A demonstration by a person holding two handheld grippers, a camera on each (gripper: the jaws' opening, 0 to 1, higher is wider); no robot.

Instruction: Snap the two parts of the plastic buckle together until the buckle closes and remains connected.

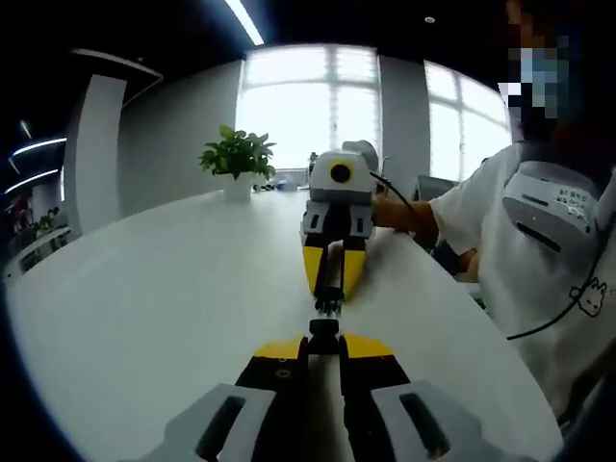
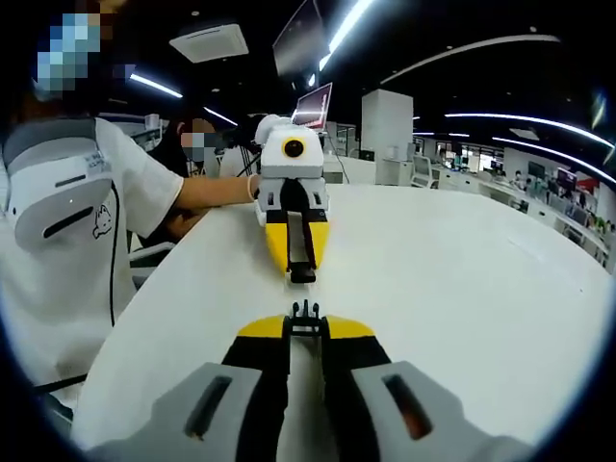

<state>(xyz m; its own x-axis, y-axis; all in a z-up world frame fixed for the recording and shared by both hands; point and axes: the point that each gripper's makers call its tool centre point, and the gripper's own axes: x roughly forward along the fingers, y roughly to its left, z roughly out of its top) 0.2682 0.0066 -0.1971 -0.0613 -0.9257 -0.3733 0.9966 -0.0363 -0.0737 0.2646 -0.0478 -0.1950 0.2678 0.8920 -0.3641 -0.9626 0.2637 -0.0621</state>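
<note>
Left gripper [image 1: 324, 337] clamped on buckle socket half [image 1: 324, 329]. Right gripper [image 2: 306, 323] clamped on pronged buckle half [image 2: 306, 314]. Halves held nose to nose above white table [image 1: 144, 298], slightly apart, long axes roughly collinear. Next: drive straight together along shared axis.

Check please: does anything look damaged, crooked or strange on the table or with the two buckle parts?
Nothing stands out. The left claw and the right claw each hold a black buckle part, one socket part, one pronged part, facing each other over the white table with a gap between. A potted plant stands upright.
</note>
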